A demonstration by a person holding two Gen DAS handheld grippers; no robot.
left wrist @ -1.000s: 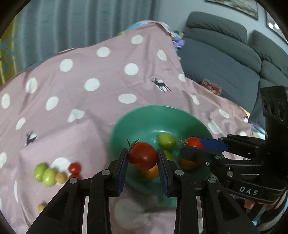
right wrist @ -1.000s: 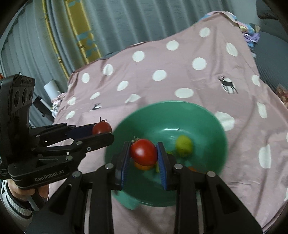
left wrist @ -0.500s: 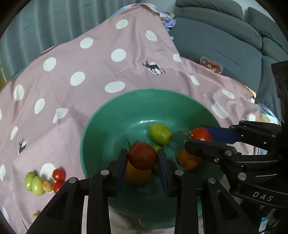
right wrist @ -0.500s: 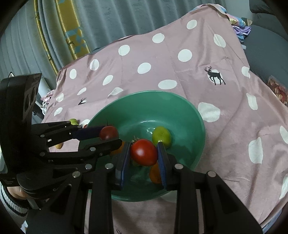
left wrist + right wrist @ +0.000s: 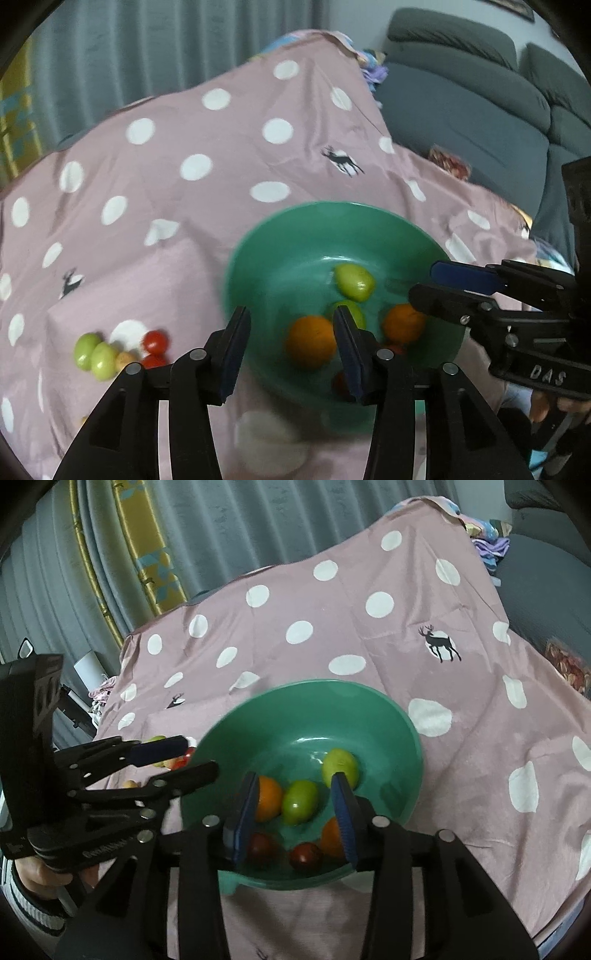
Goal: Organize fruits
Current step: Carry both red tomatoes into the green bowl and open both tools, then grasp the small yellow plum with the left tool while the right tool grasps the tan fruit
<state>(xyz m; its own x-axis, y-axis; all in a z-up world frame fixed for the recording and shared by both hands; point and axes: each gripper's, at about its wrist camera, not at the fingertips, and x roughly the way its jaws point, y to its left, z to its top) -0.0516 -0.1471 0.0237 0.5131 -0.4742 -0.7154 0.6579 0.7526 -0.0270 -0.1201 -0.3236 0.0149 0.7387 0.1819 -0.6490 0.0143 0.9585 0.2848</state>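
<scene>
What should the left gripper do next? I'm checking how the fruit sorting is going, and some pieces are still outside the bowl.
Probably swing the left gripper over to the loose cluster of fruit on the cloth. Its jaws are opening with nothing between them, the two red tomatoes already lie in the green bowl, and that cluster lies on its own side.

Both wrist cameras look steeply down along their tongs, close over the bowl [image 5: 258, 254], which both views share [image 5: 406, 731].
</scene>
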